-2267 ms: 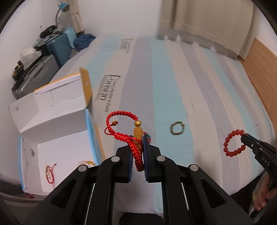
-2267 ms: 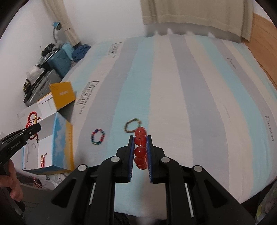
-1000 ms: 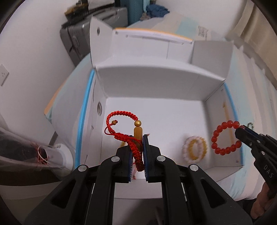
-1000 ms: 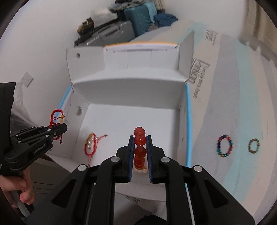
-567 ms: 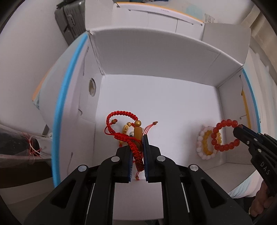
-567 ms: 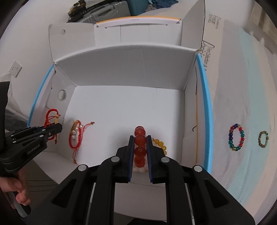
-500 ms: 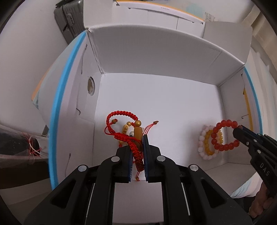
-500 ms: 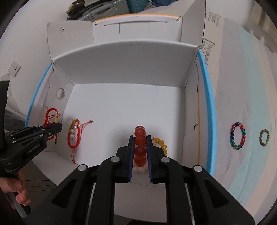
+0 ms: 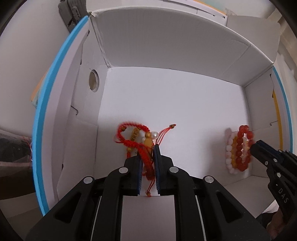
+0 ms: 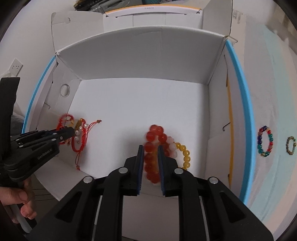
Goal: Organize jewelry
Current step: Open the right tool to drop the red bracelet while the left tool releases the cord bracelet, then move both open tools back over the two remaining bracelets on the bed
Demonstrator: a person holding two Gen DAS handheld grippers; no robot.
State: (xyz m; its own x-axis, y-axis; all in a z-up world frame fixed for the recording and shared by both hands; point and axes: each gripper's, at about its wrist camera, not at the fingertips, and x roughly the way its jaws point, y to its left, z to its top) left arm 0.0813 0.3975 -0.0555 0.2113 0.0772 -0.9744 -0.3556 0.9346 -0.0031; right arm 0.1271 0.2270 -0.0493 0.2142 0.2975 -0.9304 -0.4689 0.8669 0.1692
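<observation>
Both grippers reach down into a white cardboard box (image 9: 167, 46) (image 10: 139, 55) with blue edges. My left gripper (image 9: 148, 146) (image 10: 71, 132) has its jaws opening, and the red woven bracelet (image 9: 128, 142) (image 10: 64, 118) with a gold bead is slipping between the pads, blurred. It hangs just over a red cord bracelet with pearls (image 10: 79, 140) on the box floor. My right gripper (image 10: 150, 146) (image 9: 255, 146) also has its jaws opening. The red bead bracelet (image 10: 154, 129) (image 9: 241, 129) sits loose between the pads, blurred, over a pink-white bracelet (image 9: 229, 148) and a yellow bead bracelet (image 10: 185, 153).
On the striped bedspread right of the box lie a multicoloured bead bracelet (image 10: 264, 141) and a small green-brown one (image 10: 290, 145). A person's hand (image 10: 20, 200) holds the left gripper's handle. A grey suitcase (image 9: 70, 11) stands behind the box, whose flaps stand up at the back.
Both grippers have sunk deeper into the box. Their jaws have parted a little, and each bracelet has slipped lower between the pads towards the box floor.
</observation>
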